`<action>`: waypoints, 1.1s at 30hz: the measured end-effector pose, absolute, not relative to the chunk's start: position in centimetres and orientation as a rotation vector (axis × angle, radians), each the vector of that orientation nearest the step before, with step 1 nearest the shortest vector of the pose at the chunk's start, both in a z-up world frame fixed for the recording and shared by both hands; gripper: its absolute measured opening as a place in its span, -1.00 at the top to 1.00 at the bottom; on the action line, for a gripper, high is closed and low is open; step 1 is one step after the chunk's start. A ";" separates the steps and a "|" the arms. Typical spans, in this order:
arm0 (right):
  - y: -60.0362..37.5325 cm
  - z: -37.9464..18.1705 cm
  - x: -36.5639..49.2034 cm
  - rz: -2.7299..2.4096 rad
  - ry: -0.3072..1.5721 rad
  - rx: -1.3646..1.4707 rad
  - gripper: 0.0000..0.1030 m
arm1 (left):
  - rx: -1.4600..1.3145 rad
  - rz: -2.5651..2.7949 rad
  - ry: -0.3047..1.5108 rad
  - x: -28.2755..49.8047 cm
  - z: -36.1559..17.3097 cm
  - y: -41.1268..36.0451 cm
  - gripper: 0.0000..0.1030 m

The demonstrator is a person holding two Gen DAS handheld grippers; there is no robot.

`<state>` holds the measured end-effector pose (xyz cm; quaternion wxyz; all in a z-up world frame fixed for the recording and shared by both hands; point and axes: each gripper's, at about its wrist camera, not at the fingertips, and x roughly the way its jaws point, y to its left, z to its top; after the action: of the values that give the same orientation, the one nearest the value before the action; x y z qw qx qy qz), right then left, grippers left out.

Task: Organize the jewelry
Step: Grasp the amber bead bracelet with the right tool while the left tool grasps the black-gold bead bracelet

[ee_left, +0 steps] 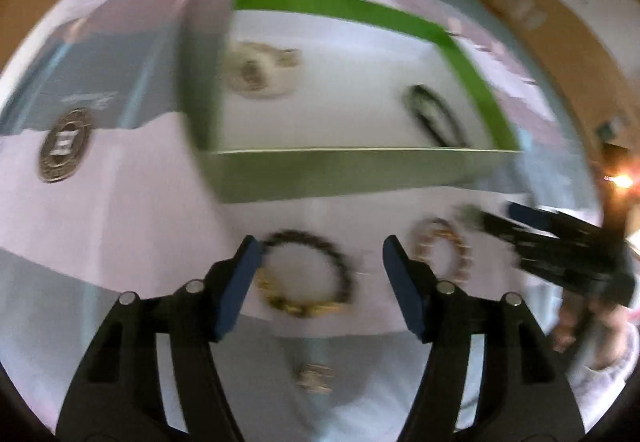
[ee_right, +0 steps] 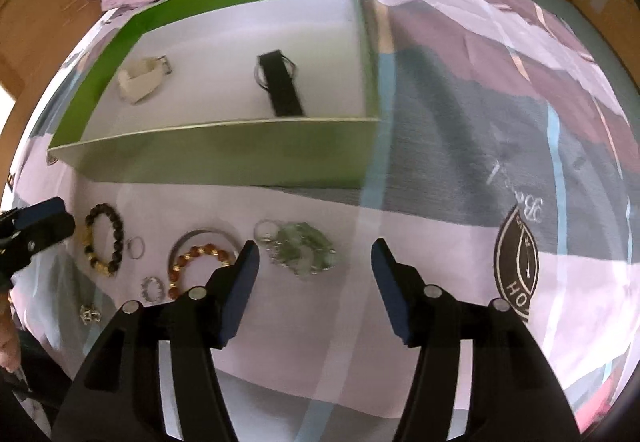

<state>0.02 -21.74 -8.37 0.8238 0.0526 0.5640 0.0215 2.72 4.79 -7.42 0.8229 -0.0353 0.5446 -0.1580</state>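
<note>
The patchwork bedspread (ee_right: 460, 146) in grey, lilac and mauve carries a round dark emblem (ee_right: 516, 268) with the letters "HO" legible at its lower rim and a line of pale cursive script (ee_right: 516, 198) above it that is too distorted to read; the same kind of round emblem (ee_left: 64, 144) shows in the left wrist view, its lettering blurred. On the spread sits a shallow green cardboard box with a white floor (ee_right: 224, 158), holding a cream-strapped watch (ee_right: 142, 80) towards its left side and a black-strapped watch with a silver case (ee_right: 280, 82) nearer the middle. In front of the box the loose pieces lie in a row: a dark-beaded bracelet with gold beads (ee_right: 103, 238), a thin silver ring (ee_right: 135, 247), a reddish-brown and gold bead bracelet (ee_right: 196, 266) inside a plain grey bangle (ee_right: 200, 236), a small sparkly ring (ee_right: 152, 288), a small silver charm (ee_right: 90, 313), and a pale green translucent bead cluster with a metal ring (ee_right: 300, 248). The left gripper (ee_left: 320, 274) has its blue-padded fingers spread wide, the dark-beaded bracelet (ee_left: 308, 274) lying between them on the cloth, close to the left pad. The right gripper (ee_right: 314, 278) is likewise spread wide and holds nothing, the green cluster lying just ahead of the gap, nearer its left finger
</note>
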 end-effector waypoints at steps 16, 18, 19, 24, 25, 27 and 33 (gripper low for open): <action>-17.5 -9.2 -0.6 0.186 1.228 -0.024 0.84 | 0.085 -0.196 1.236 2.9 -10.6 4.3 0.67; -18.2 -8.7 -0.5 0.162 1.210 -0.008 0.84 | 0.076 -0.213 1.214 2.6 -10.0 4.5 0.72; -18.7 -8.3 -0.5 0.145 1.199 0.001 0.84 | 0.076 -0.221 1.199 2.4 -9.6 4.8 0.72; -20.3 -7.9 0.1 0.100 1.180 0.037 0.84 | 0.074 -0.245 1.144 2.4 -7.9 3.8 0.72; -20.4 -8.1 0.1 0.096 1.188 0.034 0.84 | 0.069 -0.251 1.149 2.3 -8.1 3.9 0.72; -19.9 -8.8 0.4 0.097 1.207 0.032 0.84 | 0.077 -0.266 1.168 2.9 -8.5 3.0 0.69; -19.6 -9.2 -0.2 0.099 1.222 0.012 0.84 | 0.119 -0.194 1.269 3.5 -11.1 4.1 0.55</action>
<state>-0.19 -19.64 -9.21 0.8178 0.0057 0.5736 0.0463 3.49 4.06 -11.13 0.7993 0.0557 0.5915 -0.0904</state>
